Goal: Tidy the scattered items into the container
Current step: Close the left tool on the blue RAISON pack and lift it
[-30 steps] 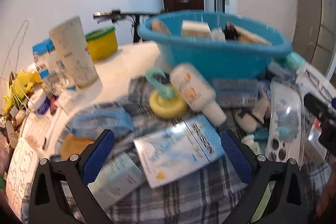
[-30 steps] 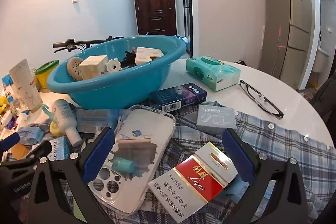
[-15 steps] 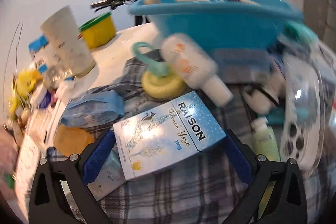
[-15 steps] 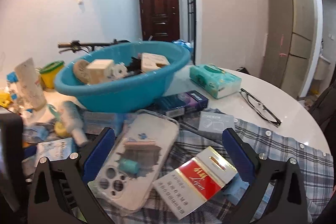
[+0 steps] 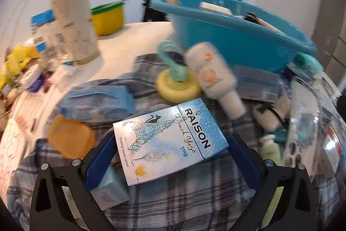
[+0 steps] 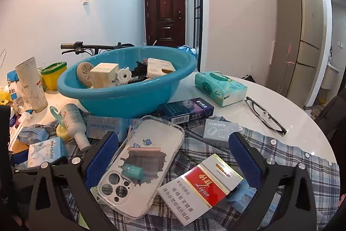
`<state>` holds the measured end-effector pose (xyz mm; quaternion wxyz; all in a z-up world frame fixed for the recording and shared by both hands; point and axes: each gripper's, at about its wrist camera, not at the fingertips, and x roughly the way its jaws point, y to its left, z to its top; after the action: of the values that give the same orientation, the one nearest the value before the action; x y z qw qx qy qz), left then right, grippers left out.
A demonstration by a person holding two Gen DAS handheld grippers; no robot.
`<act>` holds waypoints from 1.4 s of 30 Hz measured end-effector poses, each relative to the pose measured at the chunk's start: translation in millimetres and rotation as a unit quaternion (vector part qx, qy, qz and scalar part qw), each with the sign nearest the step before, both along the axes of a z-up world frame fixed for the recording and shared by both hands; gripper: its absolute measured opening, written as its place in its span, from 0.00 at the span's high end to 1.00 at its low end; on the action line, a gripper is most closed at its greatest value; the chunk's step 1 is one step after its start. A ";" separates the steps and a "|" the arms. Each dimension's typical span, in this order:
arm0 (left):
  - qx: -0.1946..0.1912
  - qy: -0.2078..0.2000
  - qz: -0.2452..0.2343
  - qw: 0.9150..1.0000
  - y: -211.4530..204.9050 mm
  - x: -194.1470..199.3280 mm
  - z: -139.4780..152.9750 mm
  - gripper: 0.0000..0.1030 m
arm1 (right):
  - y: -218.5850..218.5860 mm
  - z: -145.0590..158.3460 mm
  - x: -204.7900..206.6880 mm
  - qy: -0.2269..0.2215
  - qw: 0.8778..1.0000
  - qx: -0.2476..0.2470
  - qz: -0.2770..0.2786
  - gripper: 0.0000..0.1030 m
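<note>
Left hand-held gripper (image 5: 170,157) closed against both sides of the pale blue RAISON cigarette pack (image 5: 170,142), pack tilted above the plaid cloth (image 5: 186,205). Right hand-held gripper (image 6: 173,157) spread wide, holding nothing, poised over clear phone case (image 6: 142,166) and red-and-white cigarette pack (image 6: 201,185), both flat on the cloth. Blue basin (image 6: 121,94) further back on the white surface (image 6: 287,114), already holding several small items. White bottle (image 5: 214,77) and yellow ring toy (image 5: 177,88) just before the basin

One basin (image 6: 121,94), one phone case (image 6: 142,166), three cigarette packs (image 6: 203,185), one glasses (image 6: 266,116)
</note>
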<state>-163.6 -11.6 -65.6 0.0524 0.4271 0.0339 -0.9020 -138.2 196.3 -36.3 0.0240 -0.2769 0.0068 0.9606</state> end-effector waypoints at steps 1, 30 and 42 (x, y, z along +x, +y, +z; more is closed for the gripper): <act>0.008 -0.004 -0.010 1.000 0.8 -1.7 -1.4 0.02 | -0.2 -0.2 0.3 0.000 1.000 -0.001 0.001 0.02; 0.044 -0.062 0.005 0.997 -6.7 -2.3 3.0 0.09 | 2.2 5.9 5.4 0.024 0.999 0.015 -0.015 0.02; 0.038 -0.016 -0.071 0.997 17.0 35.8 27.3 0.09 | 9.4 9.5 5.6 0.021 1.000 -0.014 -0.012 0.02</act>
<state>-127.8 5.3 -38.3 -0.0279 0.4449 0.0369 -0.8944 -132.6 205.7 -26.8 0.0312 -0.2567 0.0236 0.9657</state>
